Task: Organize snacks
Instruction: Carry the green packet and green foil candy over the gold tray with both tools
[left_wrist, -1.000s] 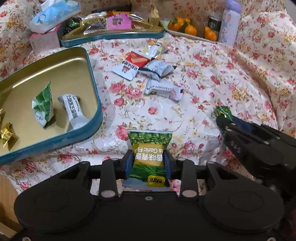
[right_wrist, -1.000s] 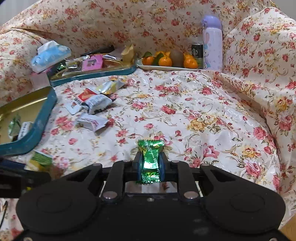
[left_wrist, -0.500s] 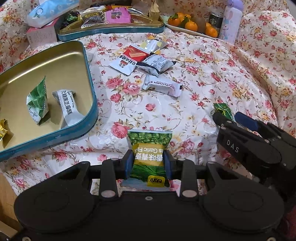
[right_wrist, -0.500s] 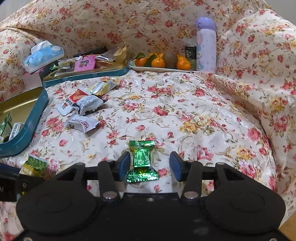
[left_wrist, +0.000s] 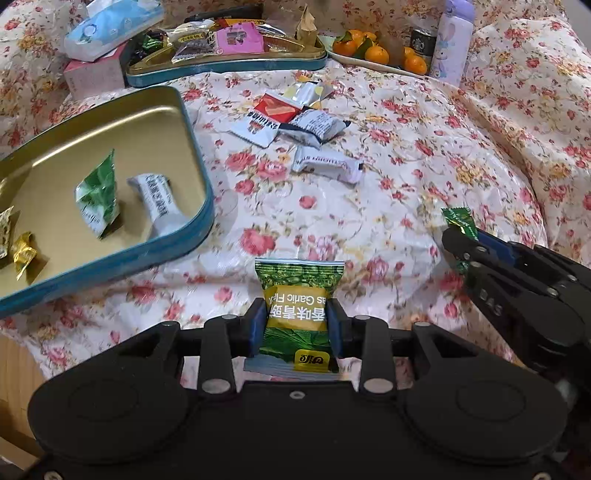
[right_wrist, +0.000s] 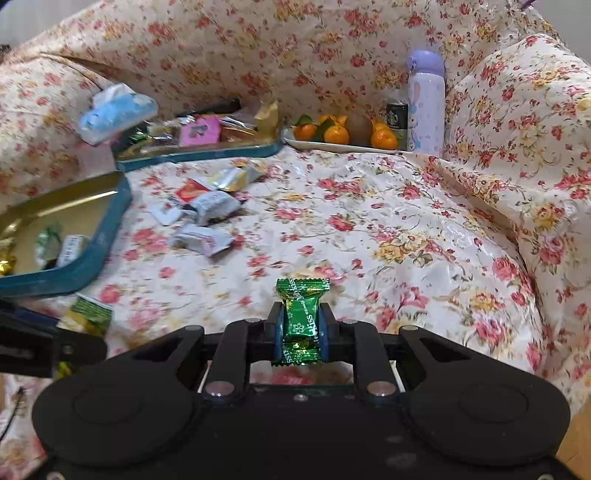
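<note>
My left gripper (left_wrist: 296, 325) is shut on a green and yellow garlic-pea packet (left_wrist: 298, 291), held above the floral cloth near its front edge. My right gripper (right_wrist: 301, 326) is shut on a green foil candy (right_wrist: 302, 314); it also shows at the right of the left wrist view (left_wrist: 458, 221). A blue-rimmed gold tin (left_wrist: 110, 147) lies at the left and holds a green packet (left_wrist: 99, 199), a white packet (left_wrist: 157, 195) and gold candies (left_wrist: 22, 253). Several loose packets (left_wrist: 295, 118) lie on the cloth beyond.
A second tin (left_wrist: 229, 48) full of snacks sits at the back, beside a tissue pack (left_wrist: 110, 27) on a pink box. A plate of oranges (left_wrist: 373, 51), a can and a lilac bottle (left_wrist: 452, 40) stand at the back right. Cushions rise at the right.
The right gripper opened on the green candy half a second ago and has shut on it again, lifted. The left gripper still holds its packet and has drawn back a little.
</note>
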